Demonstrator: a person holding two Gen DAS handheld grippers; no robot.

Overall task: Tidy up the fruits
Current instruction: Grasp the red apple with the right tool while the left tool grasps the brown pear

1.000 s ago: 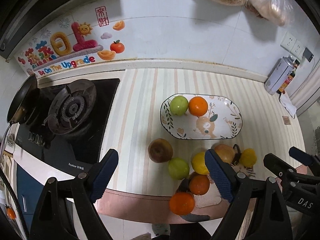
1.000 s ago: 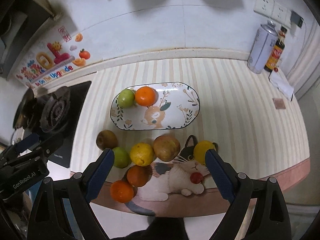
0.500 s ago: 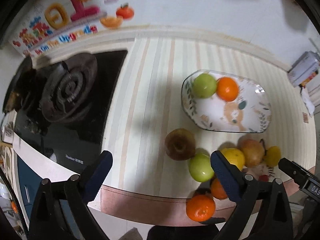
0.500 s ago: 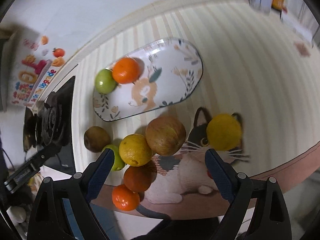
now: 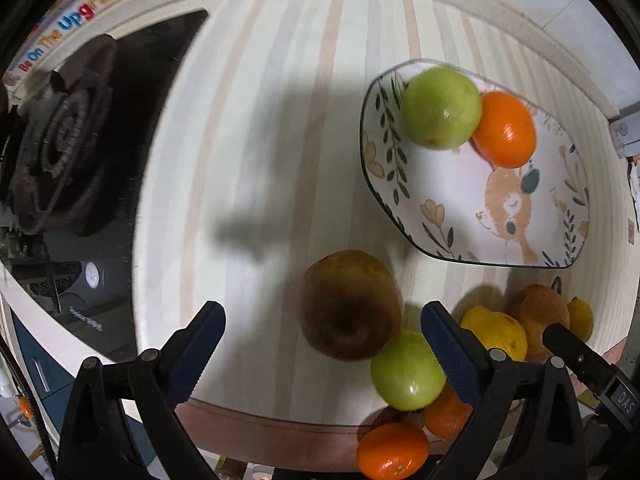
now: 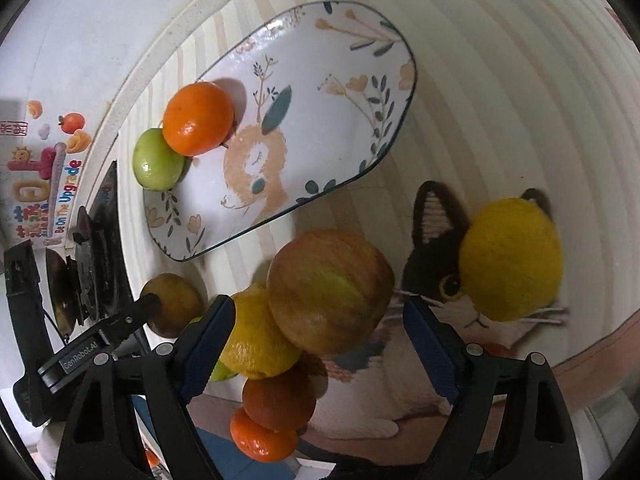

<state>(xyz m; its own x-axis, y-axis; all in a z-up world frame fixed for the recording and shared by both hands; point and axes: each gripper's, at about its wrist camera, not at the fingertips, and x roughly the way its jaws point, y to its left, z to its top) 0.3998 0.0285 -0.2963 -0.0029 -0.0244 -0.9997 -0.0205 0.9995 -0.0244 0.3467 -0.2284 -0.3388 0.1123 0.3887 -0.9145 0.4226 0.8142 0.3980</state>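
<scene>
The left gripper point(image 5: 322, 322) is hanging low over the striped counter point(image 5: 248, 128) with its 2 fingers spread wide, and the brown fruit point(image 5: 351, 304) is sitting between them, touched by neither pad. The right gripper point(image 6: 318, 322) is hovering the same way, fingers well apart, framing the red-green apple point(image 6: 330, 290) without gripping it.

The oval plate point(image 5: 472, 224) is lying beyond the left gripper, carrying 2 fruits at its far-left end: a green apple point(image 5: 442, 108) and an orange point(image 5: 505, 129), touching each other. The rest of the fruit is lying off the plate near the counter's front edge. A second green apple point(image 5: 407, 370) is resting just beside the brown fruit, partly behind the left gripper's right finger. A lemon point(image 6: 256, 336) is pressing against the red-green apple, and another lemon point(image 6: 510, 260) is sitting apart on the cat mat point(image 6: 424, 344).

2 more oranges are crowding the edge: a dark one point(image 6: 279, 400) and a brighter one point(image 6: 262, 438), overlapping in the right wrist view, so whether they are touching is hard to tell. The gas burner point(image 5: 56, 148) is blurring at the left rim of the left wrist view, and the wall sticker point(image 5: 76, 20) is being cut off by the lens border.
</scene>
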